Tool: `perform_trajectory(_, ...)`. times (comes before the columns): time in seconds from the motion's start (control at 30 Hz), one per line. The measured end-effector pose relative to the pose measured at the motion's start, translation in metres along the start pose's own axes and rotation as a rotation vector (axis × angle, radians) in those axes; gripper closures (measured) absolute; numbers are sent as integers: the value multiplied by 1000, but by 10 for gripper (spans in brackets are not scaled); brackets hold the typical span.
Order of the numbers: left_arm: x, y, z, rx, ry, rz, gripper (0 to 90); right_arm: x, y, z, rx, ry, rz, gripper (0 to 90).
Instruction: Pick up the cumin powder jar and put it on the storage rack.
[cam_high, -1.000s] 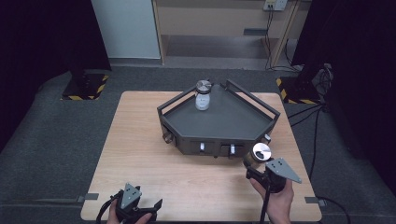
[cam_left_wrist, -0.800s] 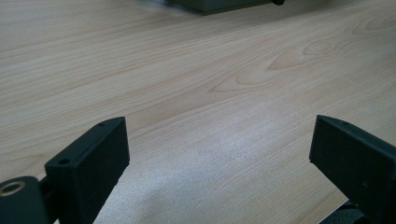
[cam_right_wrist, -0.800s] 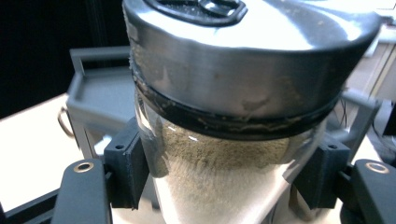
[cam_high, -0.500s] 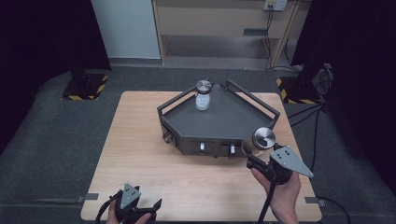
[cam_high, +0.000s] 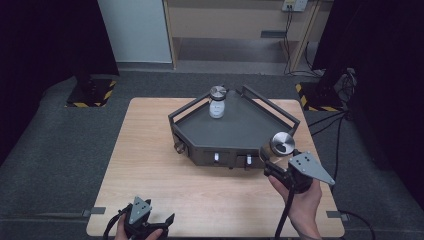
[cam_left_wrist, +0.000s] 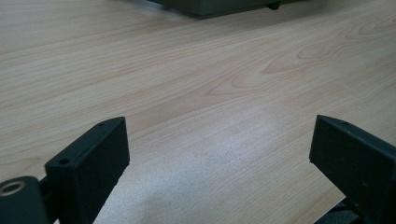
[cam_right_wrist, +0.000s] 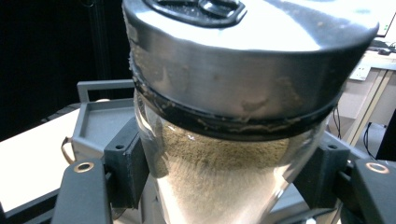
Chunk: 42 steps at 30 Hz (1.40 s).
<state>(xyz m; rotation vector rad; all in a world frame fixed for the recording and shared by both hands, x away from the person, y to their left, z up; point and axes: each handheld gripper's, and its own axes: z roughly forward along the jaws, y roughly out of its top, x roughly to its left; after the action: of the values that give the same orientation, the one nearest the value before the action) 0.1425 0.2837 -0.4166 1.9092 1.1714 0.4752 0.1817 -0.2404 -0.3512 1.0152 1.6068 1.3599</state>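
Wood table (cam_high: 150, 165): R claw (cam_high: 272, 162) grips spice jar (cam_high: 281, 143) w/ metal lid.

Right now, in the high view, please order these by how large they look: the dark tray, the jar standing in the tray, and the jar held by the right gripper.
1. Dark tray, clearly the largest.
2. and 3. Jar in the tray and jar in the right gripper: they look alike, and the held one is lifted nearer the camera, so I leave them unranked.

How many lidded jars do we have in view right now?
2. One jar stands at the back of the dark tray; the other jar is clamped in the right gripper by the tray's front right edge.
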Motion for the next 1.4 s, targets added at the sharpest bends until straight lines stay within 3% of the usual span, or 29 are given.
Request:
perform_trajectory(0.2, 2, 0, 0, -3, 0, -7, 40, -9, 15, 26, -11, -20, -9, 304)
perform_trajectory(0.5, 2, 0, 0, -3, -4, -8, 40, -20, 31, 86, 4, -40, 5, 304)
perform_trajectory(0.77, 2, -1, 0, -7, -12, -8, 40, -23, 26, 130, 54, -51, 25, 304)
perform_trajectory(1.1, 3, 0, 1, -5, -21, -11, 40, -25, 15, 169, 123, -58, 41, 304)
perform_trajectory(1.4, 2, 0, 3, 0, -30, -13, 40, -27, 10, 196, 181, -66, 2, 304)
